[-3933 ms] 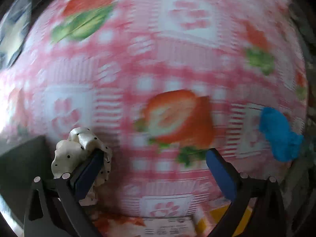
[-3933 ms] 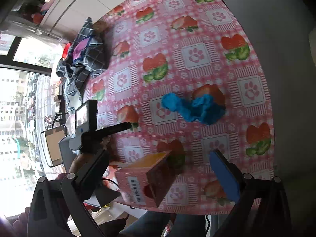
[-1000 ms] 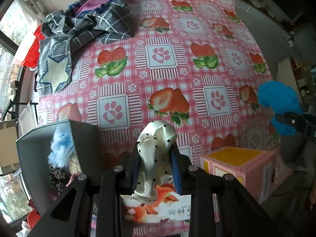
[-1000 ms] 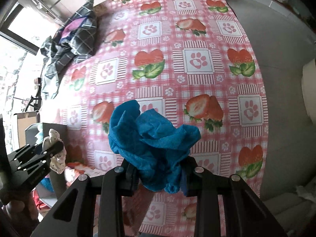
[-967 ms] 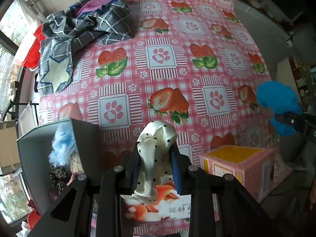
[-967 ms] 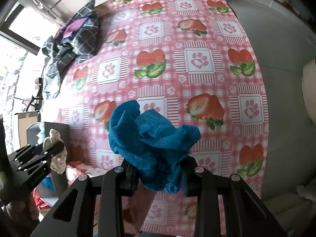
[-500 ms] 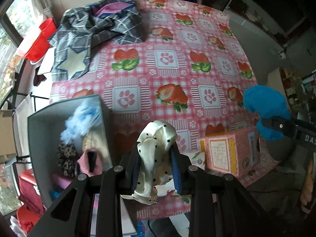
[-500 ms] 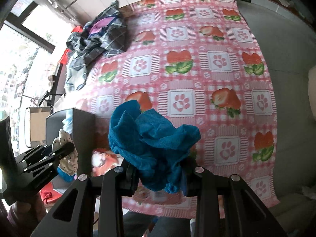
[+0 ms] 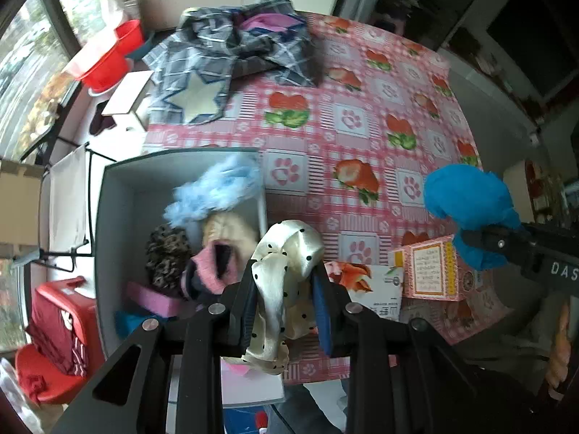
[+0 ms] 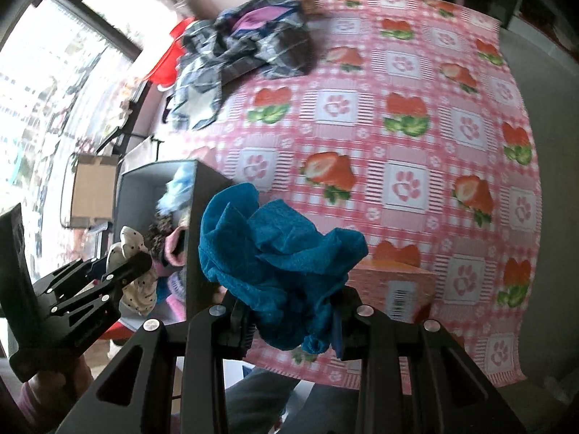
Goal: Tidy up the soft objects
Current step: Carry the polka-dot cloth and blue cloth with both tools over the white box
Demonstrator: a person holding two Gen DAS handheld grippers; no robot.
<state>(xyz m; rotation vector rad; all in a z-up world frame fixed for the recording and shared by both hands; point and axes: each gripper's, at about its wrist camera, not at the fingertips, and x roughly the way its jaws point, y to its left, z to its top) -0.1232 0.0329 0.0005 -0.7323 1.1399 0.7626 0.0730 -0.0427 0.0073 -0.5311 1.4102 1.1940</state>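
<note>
My left gripper (image 9: pixel 284 289) is shut on a cream scrunchie with black dots (image 9: pixel 286 260), held high over the right wall of a grey bin (image 9: pixel 115 195). The bin holds several soft items: a pale blue fluffy one (image 9: pixel 217 188), a leopard-print one (image 9: pixel 168 253) and a pink one (image 9: pixel 213 271). My right gripper (image 10: pixel 289 311) is shut on a crumpled blue cloth (image 10: pixel 275 253), raised above the table's near edge beside the bin (image 10: pixel 201 217). In the right wrist view the left gripper (image 10: pixel 126 267) with the scrunchie (image 10: pixel 134 249) shows at the left.
A pink strawberry tablecloth (image 9: pixel 362 137) covers the table. A pink and yellow carton (image 9: pixel 430 271) and a flat packet (image 9: pixel 369 285) lie near the front edge. A plaid garment (image 9: pixel 235 47) lies at the far side. Red tubs (image 9: pixel 105 58) and a red stool (image 9: pixel 54 325) stand on the floor.
Both grippers have risen and shifted left toward the grey bin, each keeping its item. The bin's inside now shows in full in the left wrist view.
</note>
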